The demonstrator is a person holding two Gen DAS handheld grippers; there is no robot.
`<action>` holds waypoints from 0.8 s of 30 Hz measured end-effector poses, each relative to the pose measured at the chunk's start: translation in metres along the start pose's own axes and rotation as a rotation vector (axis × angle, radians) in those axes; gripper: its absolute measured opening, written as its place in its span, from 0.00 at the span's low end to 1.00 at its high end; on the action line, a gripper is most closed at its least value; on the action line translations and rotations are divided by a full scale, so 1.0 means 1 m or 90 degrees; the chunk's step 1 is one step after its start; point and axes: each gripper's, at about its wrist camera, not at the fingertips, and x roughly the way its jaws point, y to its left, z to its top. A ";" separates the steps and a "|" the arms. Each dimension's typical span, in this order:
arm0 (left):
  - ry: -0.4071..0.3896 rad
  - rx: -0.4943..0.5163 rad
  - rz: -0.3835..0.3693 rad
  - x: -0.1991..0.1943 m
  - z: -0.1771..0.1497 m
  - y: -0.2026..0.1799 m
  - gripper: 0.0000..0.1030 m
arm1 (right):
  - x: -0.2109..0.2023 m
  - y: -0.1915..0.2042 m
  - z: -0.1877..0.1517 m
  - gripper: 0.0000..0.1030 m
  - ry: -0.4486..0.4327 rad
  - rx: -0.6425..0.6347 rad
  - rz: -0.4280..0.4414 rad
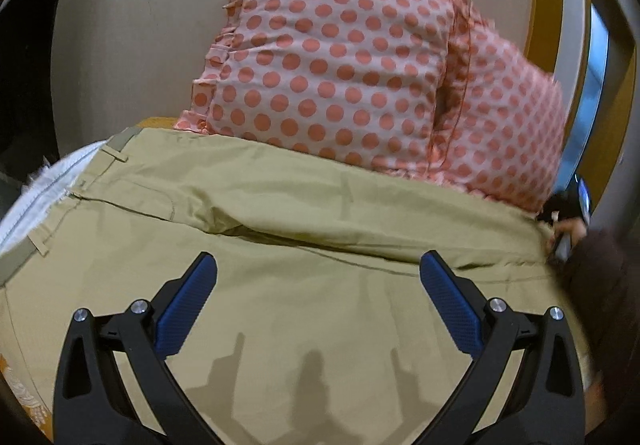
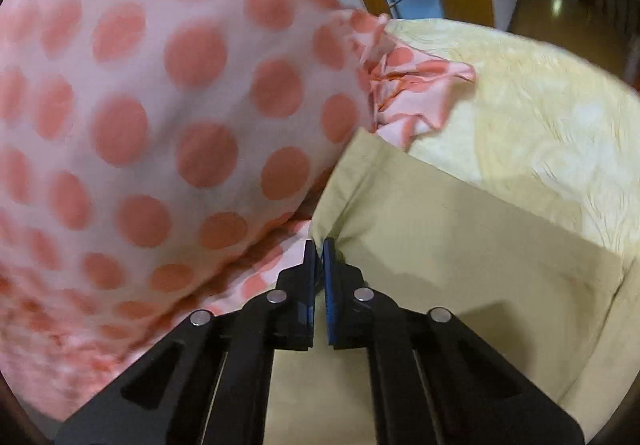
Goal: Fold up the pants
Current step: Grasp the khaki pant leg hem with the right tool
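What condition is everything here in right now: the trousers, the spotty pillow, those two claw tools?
Khaki cotton pants: spread flat, one edge pinched.
Pink polka-dot pillow: propped beyond the pants.
Left gripper: open above the pants.
Right gripper: shut on the pants' edge.

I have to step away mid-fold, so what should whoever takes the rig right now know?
Left gripper: open, hovering over the pants, holding nothing.
Right gripper: shut on a pants edge beside the pillow.
Pants: spread flat on the bed, waistband at the left, far edge against the pillow.
Done: the garment looks laid out and smoothed; one edge is gripped.
Left: no cross fold shows yet. Probably grip a second point with the left, then bring the held end over.
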 end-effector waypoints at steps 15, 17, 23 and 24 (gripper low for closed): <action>-0.063 -0.032 -0.020 -0.024 0.055 0.043 0.98 | -0.165 -0.153 -0.104 0.26 0.053 0.158 0.225; -0.042 -0.049 -0.022 -0.009 0.067 0.050 0.98 | -0.162 -0.154 -0.105 0.53 0.061 0.169 0.225; 0.006 -0.100 -0.024 0.034 0.085 0.062 0.98 | -0.179 -0.152 -0.123 0.53 0.072 0.184 0.204; 0.011 -0.102 -0.018 0.040 0.086 0.062 0.98 | -0.176 -0.149 -0.128 0.53 0.087 0.178 0.208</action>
